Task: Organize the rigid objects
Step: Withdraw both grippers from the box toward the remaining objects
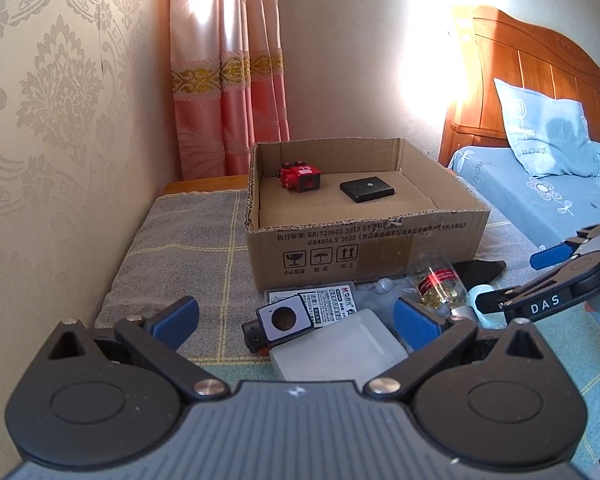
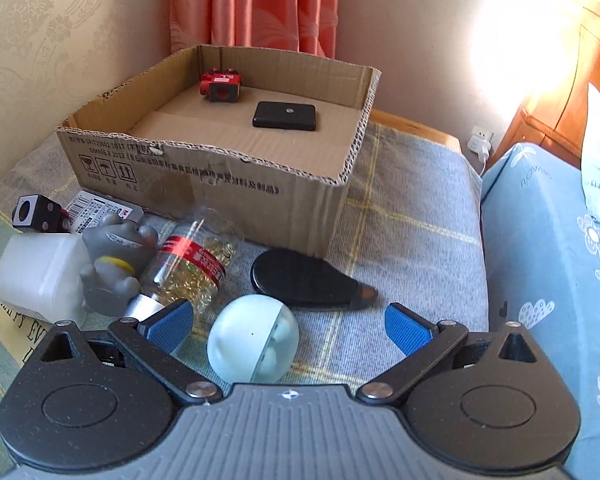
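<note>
An open cardboard box [image 1: 340, 248] [image 2: 204, 176] holds a red block [image 1: 300, 176] [image 2: 221, 85] and a flat black case [image 1: 367, 189] [image 2: 285, 116]. In front lie a black-and-white block [image 1: 278, 322] [image 2: 36, 213], a white plastic box [image 1: 336, 354] [image 2: 40, 272], a clear capsule bottle [image 1: 440, 284] [image 2: 190, 268], a grey toy figure [image 2: 114, 264], a pale blue ball [image 2: 253, 339] and a black oval paddle [image 2: 304, 278]. My left gripper [image 1: 296, 318] is open over the block and white box. My right gripper [image 2: 288, 326] [image 1: 508, 280] is open around the ball.
A grey checked cloth [image 2: 412, 232] covers the table. A wallpapered wall [image 1: 52, 140] stands at the left, pink curtains [image 1: 228, 72] behind. A bed with blue sheets [image 2: 548, 260] and a wooden headboard [image 1: 540, 64] lies to the right. A printed flat pack [image 1: 324, 300] lies by the box.
</note>
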